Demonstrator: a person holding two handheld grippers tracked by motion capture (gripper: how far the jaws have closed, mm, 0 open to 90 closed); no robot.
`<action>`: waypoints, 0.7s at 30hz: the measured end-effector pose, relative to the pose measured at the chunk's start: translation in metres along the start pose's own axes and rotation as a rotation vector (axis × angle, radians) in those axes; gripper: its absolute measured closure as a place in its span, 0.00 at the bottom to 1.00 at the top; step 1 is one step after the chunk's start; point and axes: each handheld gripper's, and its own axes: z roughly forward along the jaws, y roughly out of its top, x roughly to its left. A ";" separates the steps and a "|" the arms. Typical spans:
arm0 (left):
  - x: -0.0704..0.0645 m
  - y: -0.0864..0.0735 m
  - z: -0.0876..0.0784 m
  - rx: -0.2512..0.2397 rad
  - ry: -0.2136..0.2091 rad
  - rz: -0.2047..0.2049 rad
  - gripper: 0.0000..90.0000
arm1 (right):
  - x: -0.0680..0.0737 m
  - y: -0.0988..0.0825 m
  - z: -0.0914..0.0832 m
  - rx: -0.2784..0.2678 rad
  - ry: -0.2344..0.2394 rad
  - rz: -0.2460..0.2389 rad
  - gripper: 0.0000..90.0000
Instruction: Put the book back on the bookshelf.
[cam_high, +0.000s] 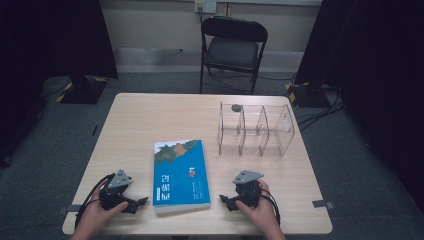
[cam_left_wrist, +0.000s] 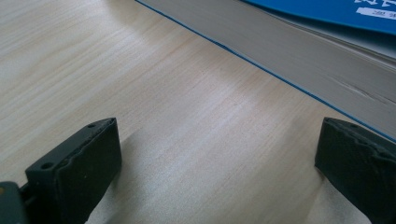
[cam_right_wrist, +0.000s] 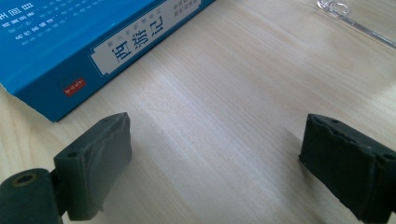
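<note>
Both hands sit at the near edge of the desk (cam_high: 135, 105), one on each side of the blue book (cam_high: 180, 175). Nearest of all are the black jaws of each gripper, standing wide apart with nothing but bare wood between them.

That book lies flat near the near edge, a little left of the middle. Its long side runs from the near edge toward the far edge, so its two long edges face the two hands. Its spine, the blue side with the white label, faces the right gripper (cam_high: 226, 201). Its page side, pale and papery, faces the left gripper (cam_high: 141, 202).

Each gripper points inward at the book, close to it but not touching. In the left gripper view the pages run slanted past the jaws, almost at the tip of one jaw. In the right gripper view the book's corner sits a bit farther off. So I think the left one is a little nearer.

A clear rack (cam_high: 255, 131) with slots stands near the far right corner, well apart from the book.
</note>
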 end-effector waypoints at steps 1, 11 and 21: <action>0.000 0.001 0.000 0.004 -0.001 0.003 0.00 | 0.001 0.000 0.000 0.000 -0.008 0.005 0.09; -0.008 0.007 -0.004 0.068 -0.045 0.035 0.05 | 0.004 0.002 0.000 0.018 0.002 -0.003 0.09; -0.022 0.017 -0.018 0.028 -0.147 0.027 0.20 | 0.007 0.003 -0.002 0.030 0.038 -0.037 0.14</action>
